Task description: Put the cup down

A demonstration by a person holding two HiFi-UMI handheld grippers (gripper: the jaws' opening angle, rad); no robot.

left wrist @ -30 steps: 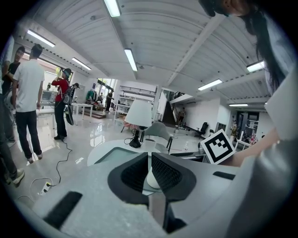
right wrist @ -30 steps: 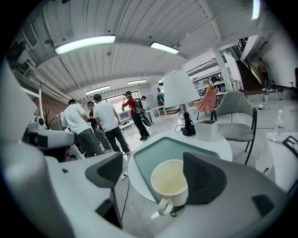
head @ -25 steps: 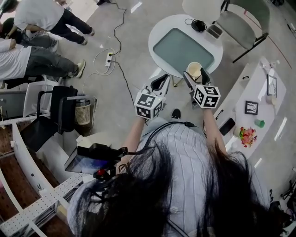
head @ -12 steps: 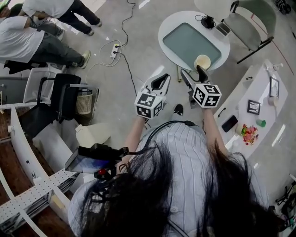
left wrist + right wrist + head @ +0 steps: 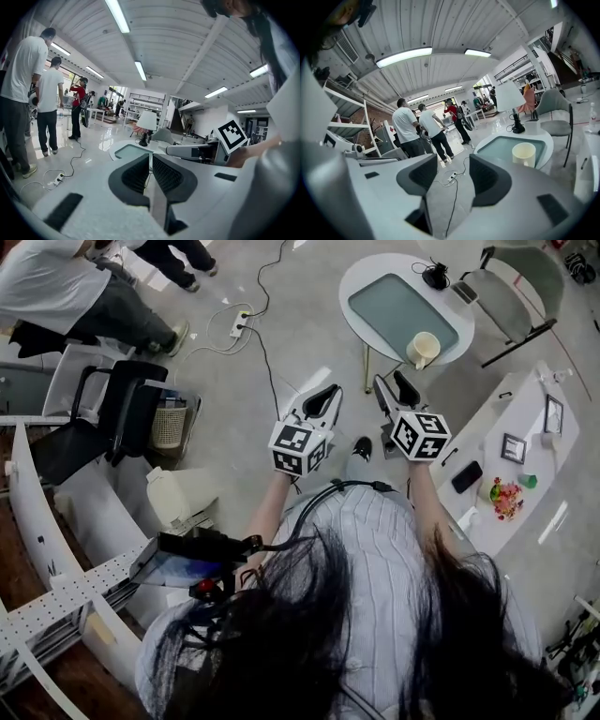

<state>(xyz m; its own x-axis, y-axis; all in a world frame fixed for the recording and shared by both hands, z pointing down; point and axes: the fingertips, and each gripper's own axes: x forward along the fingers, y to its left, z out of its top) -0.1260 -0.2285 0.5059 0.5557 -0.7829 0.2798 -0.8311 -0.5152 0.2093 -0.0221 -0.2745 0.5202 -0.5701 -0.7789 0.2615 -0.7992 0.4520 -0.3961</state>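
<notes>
The cup (image 5: 424, 349) stands upright on the round white table (image 5: 398, 301), on the pale rim beside the grey-green glass inset and close to the edge nearest the person. Nothing touches it. Seen from the right gripper view it sits off to the right, beyond the right-hand jaw and outside the gap. The right gripper (image 5: 391, 381) hangs just short of the table, over the floor, well apart from the cup. Its jaws are apart and closing, with nothing between them; only the grey floor and a trailing cable (image 5: 451, 197) show through the gap. The left gripper (image 5: 330, 390) is level with it, a little to its left and also over bare floor, and its ribbed pads (image 5: 136, 173) are drawn together to a thin slit with nothing in them. On the far side of the table stands a lamp (image 5: 509, 98) with a white shade and a black base, and a small pale box (image 5: 461, 292) lies near it. A grey chair (image 5: 506, 296) stands just behind the table. Further out, a white power strip (image 5: 239, 324) lies on the floor with cords running from it. A black chair (image 5: 122, 413) and a mesh wastebasket (image 5: 169, 425) are to the person's left. People in white shirts (image 5: 47, 282) are beyond those. A long white counter (image 5: 525, 418) runs along the person's right, carrying two small picture frames and a dark phone (image 5: 466, 476).
</notes>
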